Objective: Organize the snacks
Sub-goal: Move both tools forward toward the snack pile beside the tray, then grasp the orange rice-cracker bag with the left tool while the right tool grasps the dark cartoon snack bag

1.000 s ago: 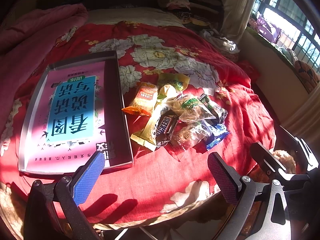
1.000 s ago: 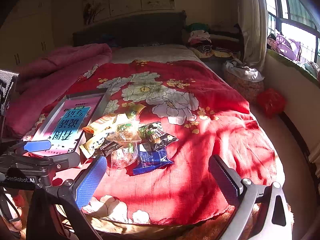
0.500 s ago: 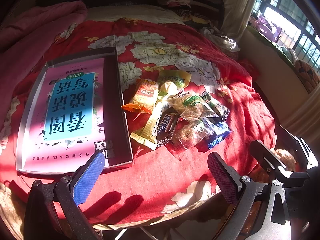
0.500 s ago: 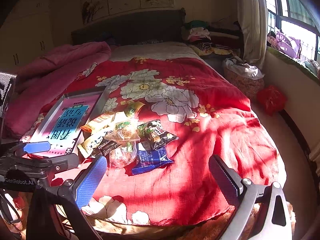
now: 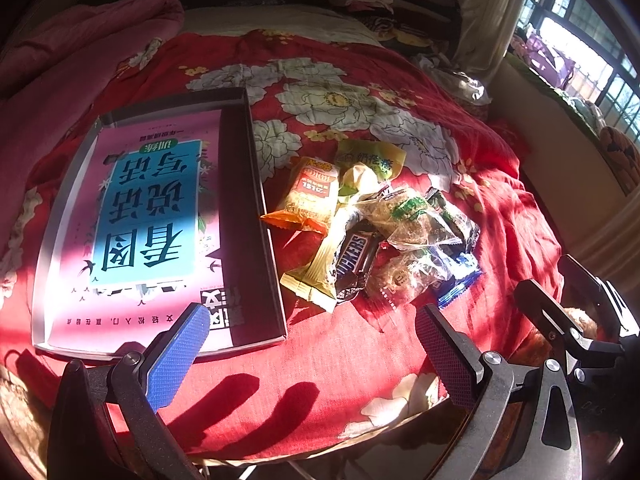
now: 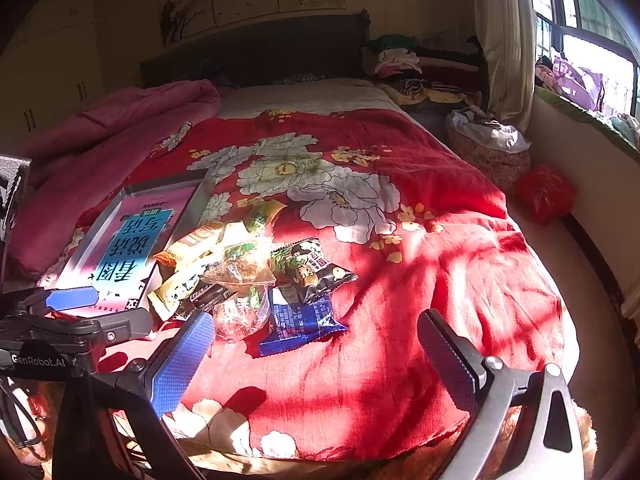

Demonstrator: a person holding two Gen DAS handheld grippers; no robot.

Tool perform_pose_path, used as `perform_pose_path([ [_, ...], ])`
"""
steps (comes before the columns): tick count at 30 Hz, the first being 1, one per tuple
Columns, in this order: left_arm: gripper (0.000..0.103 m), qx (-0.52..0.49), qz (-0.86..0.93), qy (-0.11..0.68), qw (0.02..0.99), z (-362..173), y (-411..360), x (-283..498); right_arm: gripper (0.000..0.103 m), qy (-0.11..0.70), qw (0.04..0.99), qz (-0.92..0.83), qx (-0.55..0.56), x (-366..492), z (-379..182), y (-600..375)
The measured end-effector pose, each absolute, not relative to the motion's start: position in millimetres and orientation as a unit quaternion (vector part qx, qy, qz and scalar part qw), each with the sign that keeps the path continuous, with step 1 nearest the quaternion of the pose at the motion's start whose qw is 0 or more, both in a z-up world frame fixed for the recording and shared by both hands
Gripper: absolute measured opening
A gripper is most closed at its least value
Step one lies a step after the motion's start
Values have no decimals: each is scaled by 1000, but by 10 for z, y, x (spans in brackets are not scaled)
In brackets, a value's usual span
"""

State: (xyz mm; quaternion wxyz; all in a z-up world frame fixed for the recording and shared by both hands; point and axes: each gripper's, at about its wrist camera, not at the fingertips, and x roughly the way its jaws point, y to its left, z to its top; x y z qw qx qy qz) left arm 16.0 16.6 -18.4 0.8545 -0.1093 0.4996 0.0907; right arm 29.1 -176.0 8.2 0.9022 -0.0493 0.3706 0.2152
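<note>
A heap of wrapped snacks lies on the red flowered bedspread: an orange packet, a brown Snickers bar, a clear bag of brown pieces and a blue packet. Left of the heap sits a dark shallow tray with a pink and blue book lying in it. My left gripper hangs open over the bed's near edge, short of the snacks. Held open too, my right gripper hovers just right of the blue packet. Both hold nothing.
A pink quilt is bunched at the left of the bed. Piled clothes lie by the headboard. A basket and a red bag stand on the floor at the right under the window.
Both grippers have moved slightly forward toward the snack heap, which now sits a bit larger and lower in both views. Nothing was picked up.
</note>
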Motion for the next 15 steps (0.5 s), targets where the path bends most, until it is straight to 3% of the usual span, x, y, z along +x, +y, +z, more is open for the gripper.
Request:
perform_pose_path([
  [8, 102, -146, 94, 509, 843, -243, 413, 324, 103, 376, 900, 216, -47, 436, 31, -1745],
  [15, 102, -116, 95, 509, 848, -212, 509, 556, 103, 387, 894, 221, -50, 620, -49, -1700],
])
